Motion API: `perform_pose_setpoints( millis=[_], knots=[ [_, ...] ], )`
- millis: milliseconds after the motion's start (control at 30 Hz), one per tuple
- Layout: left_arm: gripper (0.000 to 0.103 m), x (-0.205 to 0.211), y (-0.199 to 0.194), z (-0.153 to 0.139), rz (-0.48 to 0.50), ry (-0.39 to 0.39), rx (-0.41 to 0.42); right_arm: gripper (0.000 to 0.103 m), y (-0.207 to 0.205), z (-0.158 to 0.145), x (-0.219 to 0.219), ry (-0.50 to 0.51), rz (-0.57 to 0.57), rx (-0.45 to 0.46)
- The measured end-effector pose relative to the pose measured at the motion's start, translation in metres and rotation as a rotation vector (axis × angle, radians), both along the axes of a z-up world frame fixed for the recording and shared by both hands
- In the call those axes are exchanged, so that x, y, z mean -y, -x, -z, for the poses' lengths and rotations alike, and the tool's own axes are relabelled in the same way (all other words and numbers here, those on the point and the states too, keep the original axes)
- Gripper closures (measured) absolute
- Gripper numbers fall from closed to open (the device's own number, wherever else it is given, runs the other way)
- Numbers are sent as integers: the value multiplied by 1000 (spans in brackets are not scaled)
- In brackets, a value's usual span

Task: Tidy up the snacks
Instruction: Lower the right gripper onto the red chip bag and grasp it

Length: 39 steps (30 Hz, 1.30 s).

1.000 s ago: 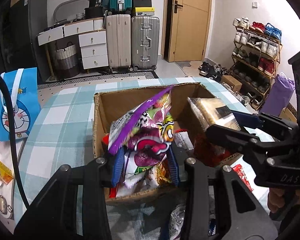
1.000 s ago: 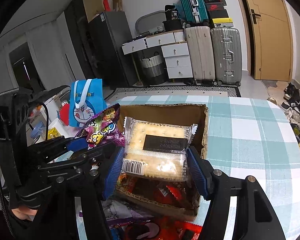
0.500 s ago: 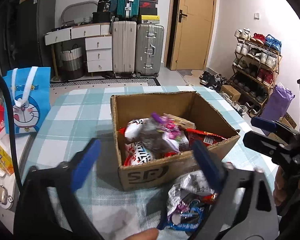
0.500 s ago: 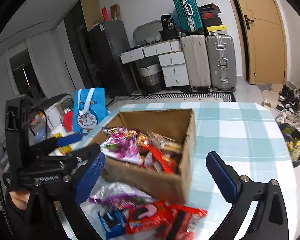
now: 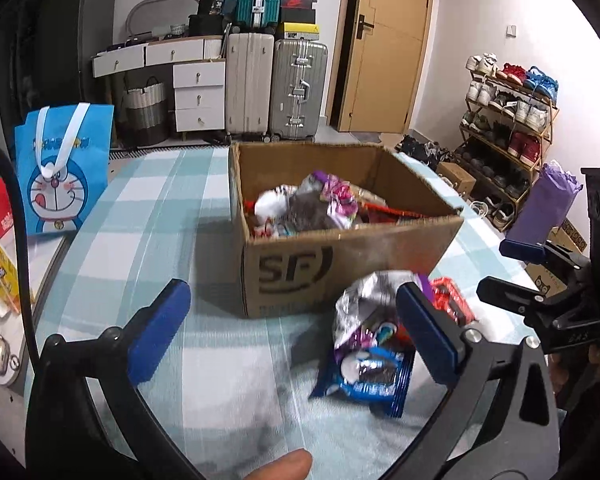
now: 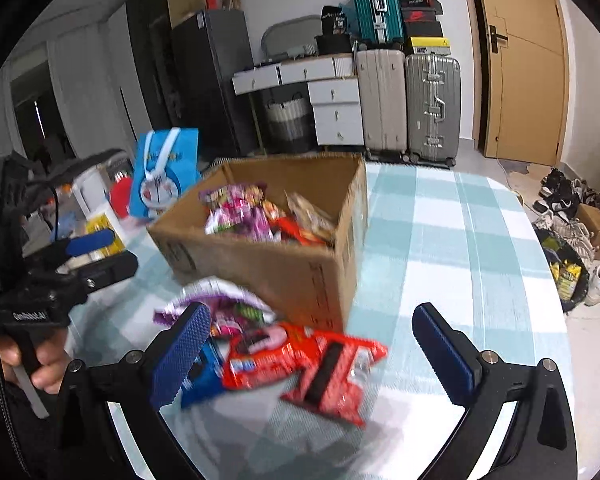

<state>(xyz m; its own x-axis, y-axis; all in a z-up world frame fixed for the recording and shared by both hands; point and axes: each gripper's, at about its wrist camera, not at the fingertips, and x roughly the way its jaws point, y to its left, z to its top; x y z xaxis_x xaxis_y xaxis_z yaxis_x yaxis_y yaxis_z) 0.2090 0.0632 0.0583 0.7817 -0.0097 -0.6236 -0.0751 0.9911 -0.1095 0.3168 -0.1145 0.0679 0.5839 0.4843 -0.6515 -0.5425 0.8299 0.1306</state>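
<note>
Hovering low over the checked tablecloth point(image 5: 148, 220), left gripper point(image 5: 288, 332) with fingers spread wide and nothing between them, right gripper point(image 6: 312, 344) likewise wide and empty. Nearest in the left view, a blue packet point(image 5: 370, 374) lying flat on the cloth, touching a crinkled silver-and-purple bag point(image 5: 374, 304) just behind it, with a sliver of red wrapper point(image 5: 448, 300) beside the right finger. Likely light, soft and crackly, all of them: thin film, slippery, prone to sliding out or folding under a pinch, contents perhaps brittle. Best taken across a sealed edge or a flat middle, squeezed gently. Shown far better from the right wrist: two red packets point(image 6: 304, 364) sprawled between the fingers, largely hidden in the left view, plus the blue packet point(image 6: 202, 372) tucked behind the left finger and the purple bag point(image 6: 220, 304) against the box. Blurred there, though, so print and exact edges not readable. Just beyond the loose pile, the cardboard box point(image 5: 340, 268), open-topped, already heaped with snacks point(image 6: 256, 216); printed lettering on its front visible only from the left wrist. Farther off at the table's left edge, a blue cartoon bag point(image 5: 62, 176) standing upright; beyond that, suitcases point(image 6: 408, 104) by the wall. Shoe rack point(image 5: 508, 120) clear only from the left wrist.
</note>
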Motion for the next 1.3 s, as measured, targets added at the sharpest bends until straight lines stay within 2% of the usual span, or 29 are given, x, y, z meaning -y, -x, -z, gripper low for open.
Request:
perform_pose_setpoints(
  millis=[300, 767, 1000, 1300],
  knots=[
    [1, 18, 6, 18, 47, -29, -53, 0, 5, 22, 9, 45, 17, -36],
    [1, 44, 7, 33, 139, -83, -118, 0, -15, 48, 15, 145, 67, -131],
    [1, 44, 0, 45, 179, -43, -180, 0, -23, 63, 15, 163, 79, -187],
    [3, 55, -2, 57, 245, -44, -190, 0, -27, 76, 10, 193, 115, -207]
  ],
)
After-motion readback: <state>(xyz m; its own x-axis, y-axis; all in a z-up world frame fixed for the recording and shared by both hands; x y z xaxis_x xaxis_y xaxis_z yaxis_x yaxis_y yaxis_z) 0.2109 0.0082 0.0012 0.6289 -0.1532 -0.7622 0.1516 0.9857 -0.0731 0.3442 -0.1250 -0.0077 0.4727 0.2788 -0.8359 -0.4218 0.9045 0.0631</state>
